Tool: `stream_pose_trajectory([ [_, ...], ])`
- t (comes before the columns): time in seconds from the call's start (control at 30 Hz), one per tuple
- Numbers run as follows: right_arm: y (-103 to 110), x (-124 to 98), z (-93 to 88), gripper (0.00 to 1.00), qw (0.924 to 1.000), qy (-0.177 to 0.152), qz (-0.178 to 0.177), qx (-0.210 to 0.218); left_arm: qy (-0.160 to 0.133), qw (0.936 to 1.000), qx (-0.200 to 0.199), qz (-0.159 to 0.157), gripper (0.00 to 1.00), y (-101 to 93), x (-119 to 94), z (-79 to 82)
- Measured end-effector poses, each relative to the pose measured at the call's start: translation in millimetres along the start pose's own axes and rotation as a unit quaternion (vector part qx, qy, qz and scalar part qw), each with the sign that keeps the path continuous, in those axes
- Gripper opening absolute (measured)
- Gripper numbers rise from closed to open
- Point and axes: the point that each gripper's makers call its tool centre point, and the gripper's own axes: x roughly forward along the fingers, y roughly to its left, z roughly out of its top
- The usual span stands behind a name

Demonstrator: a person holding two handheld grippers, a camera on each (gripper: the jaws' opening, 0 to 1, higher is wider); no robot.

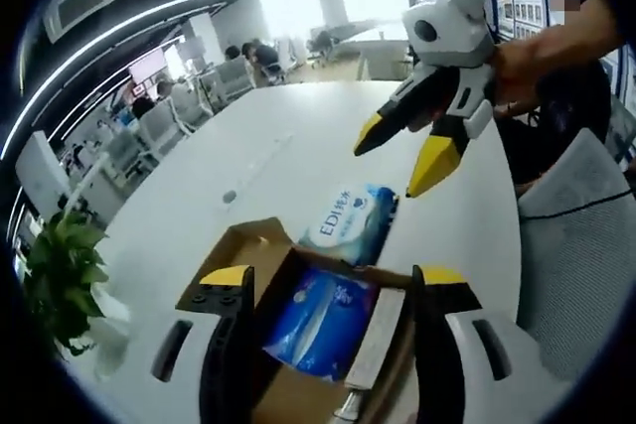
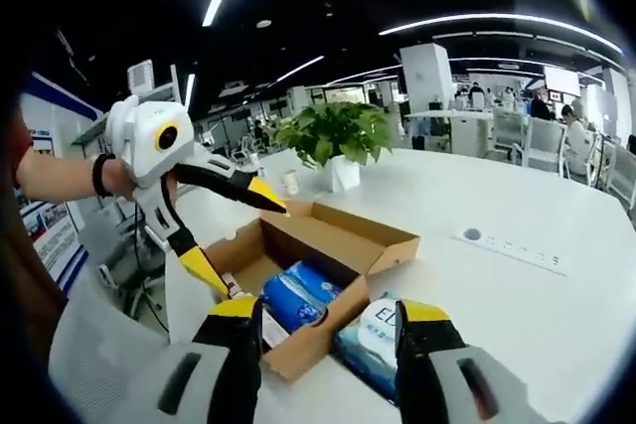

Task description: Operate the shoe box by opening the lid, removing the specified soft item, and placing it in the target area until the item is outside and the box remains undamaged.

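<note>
Here the brown cardboard shoe box [image 1: 298, 345] is sitting open at the lower centre of the left gripper view, a blue soft tissue pack [image 1: 323, 320] lying inside it. Just beyond its far edge, a pale blue wet-wipe packet [image 1: 353, 220] is resting on the white table [image 1: 238, 161]. The left gripper [image 1: 333, 280] is hovering over the box, jaws spread and empty. At upper right, the right gripper [image 1: 397, 161] is hanging parted, empty. A green potted plant [image 2: 333, 136] is standing behind the box in the right gripper view.
</note>
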Motion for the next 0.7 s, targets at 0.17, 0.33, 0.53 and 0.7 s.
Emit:
stream_pose_trajectory([
  [0.17,9.9,0.7,1.2,0.56,0.9999,-0.010,0.005,0.011,0.000,0.9995,-0.021,0.023,0.66,9.4,-15.9,-16.9],
  [0.33,23.4,1.4,4.6,0.55,0.9995,-0.020,0.011,0.022,-0.020,0.9968,-0.062,0.045,0.66,13.0,-32.4,-23.6],
  [0.53,41.6,6.1,4.0,0.57,0.9989,-0.026,0.022,0.032,-0.031,0.9926,-0.102,0.059,0.67,14.3,-43.6,-39.9],
  [0.7,49.5,6.2,1.4,0.59,0.9988,-0.026,0.025,0.033,-0.036,0.9891,-0.120,0.077,0.67,16.0,-57.3,-51.2],
])
